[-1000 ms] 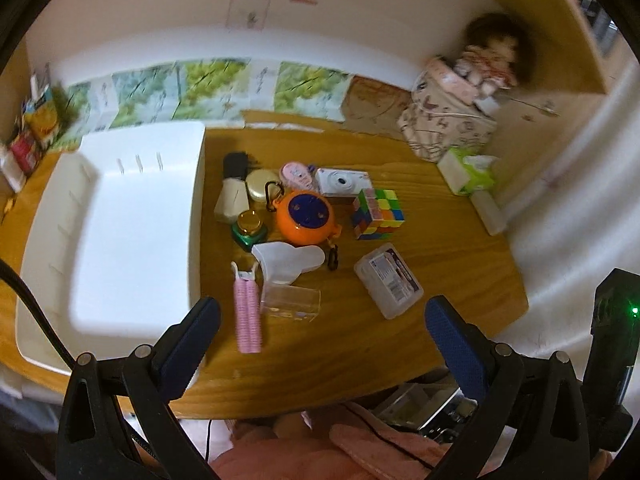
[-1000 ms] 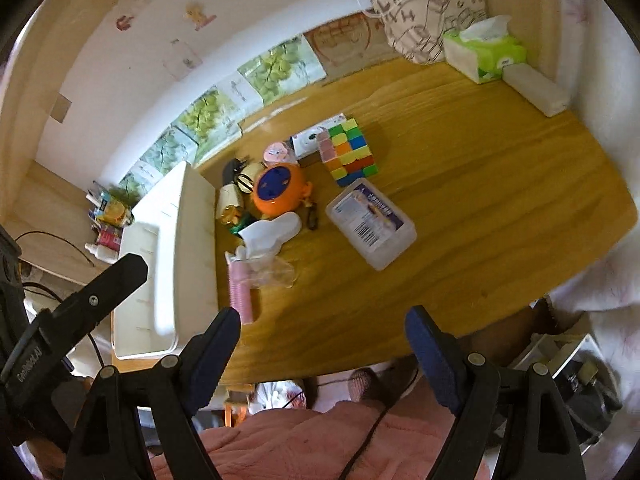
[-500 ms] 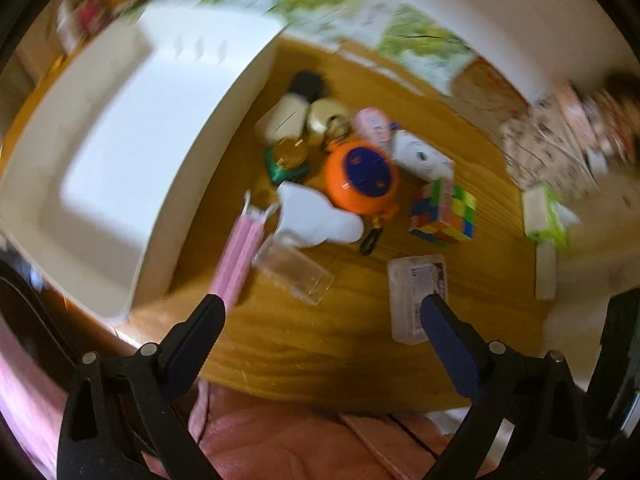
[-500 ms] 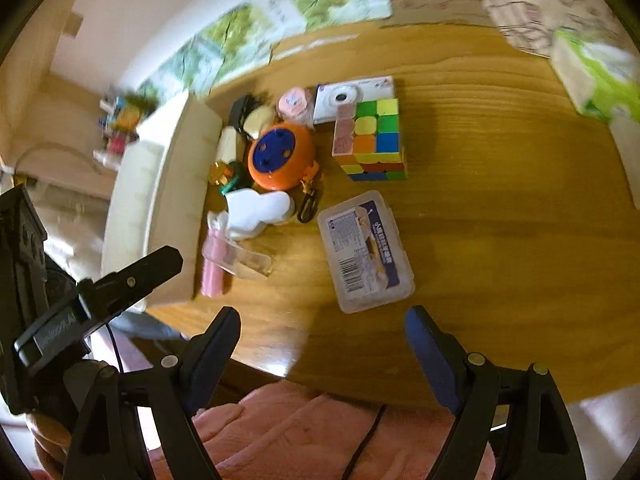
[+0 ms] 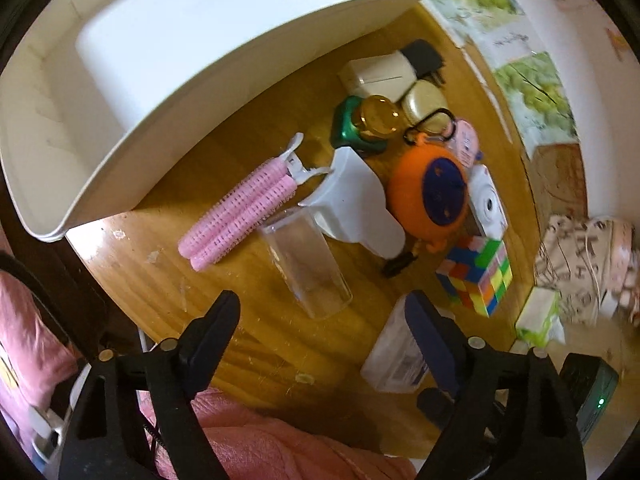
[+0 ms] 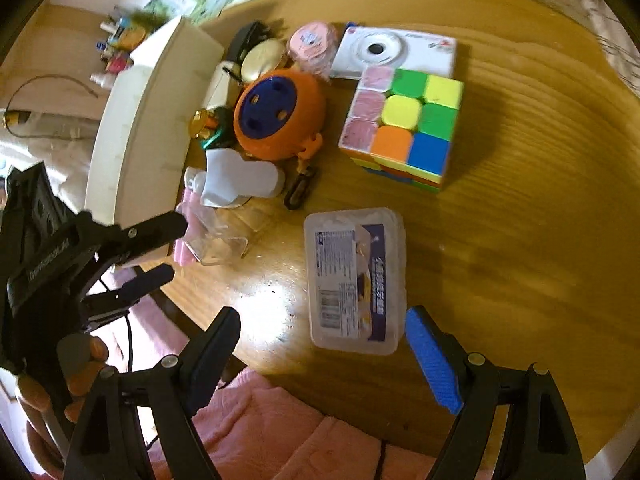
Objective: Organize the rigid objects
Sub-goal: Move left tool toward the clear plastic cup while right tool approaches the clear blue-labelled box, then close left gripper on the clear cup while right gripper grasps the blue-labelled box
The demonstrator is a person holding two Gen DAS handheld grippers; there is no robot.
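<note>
A cluster of small objects lies on the wooden table beside a big white tray (image 5: 132,80). My left gripper (image 5: 320,320) is open and empty, just short of a clear plastic box (image 5: 306,262) and pink hair rollers (image 5: 236,216). My right gripper (image 6: 322,340) is open and empty, its jaws on either side of the near end of a clear lidded case with a blue label (image 6: 354,278). Beyond it are a colour cube (image 6: 404,124), an orange round toy (image 6: 278,116), a white camera (image 6: 394,54) and a white scoop-like piece (image 6: 236,178). The left gripper shows in the right wrist view (image 6: 170,248).
The tray (image 6: 140,128) stands at the left of the cluster. Small bottles (image 6: 120,46) stand behind it. A patterned bag (image 5: 584,264) and a tissue pack (image 5: 538,314) sit at the far right. The table's front edge is close below both grippers, with pink cloth (image 6: 280,432) under it.
Both grippers have moved forward and down toward the table. The left one now hovers near the clear box and rollers; the right one has come to the lidded case. Both stay open.
</note>
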